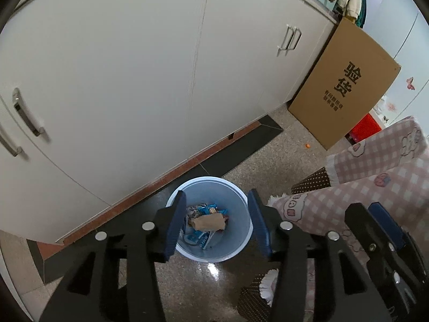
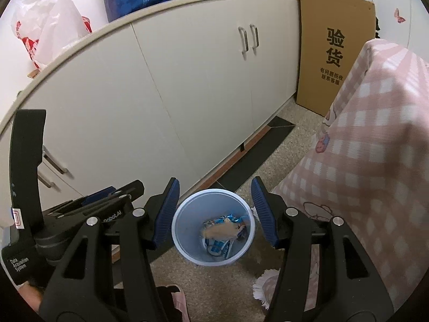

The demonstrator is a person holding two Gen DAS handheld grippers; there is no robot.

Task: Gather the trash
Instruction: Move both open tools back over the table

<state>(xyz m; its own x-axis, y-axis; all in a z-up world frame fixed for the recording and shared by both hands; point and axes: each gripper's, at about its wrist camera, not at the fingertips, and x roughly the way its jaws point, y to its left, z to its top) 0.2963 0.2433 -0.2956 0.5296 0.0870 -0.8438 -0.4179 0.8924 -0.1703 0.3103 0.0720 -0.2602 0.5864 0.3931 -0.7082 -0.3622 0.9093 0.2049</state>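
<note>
Both the left gripper and right gripper hang with jaws spread and empty over the pale blue wastebasket low in the frame's centre, where wrappers already lie, so collecting looks largely done.

Light-blue waste bin, top open, standing on speckled floor; wrappers lie low inside, walls bare above them. White cabinet just behind the bin. Pink checked cloth draped close on the right side. Cardboard box leaning farther back. Floor in front unobstructed.
</note>
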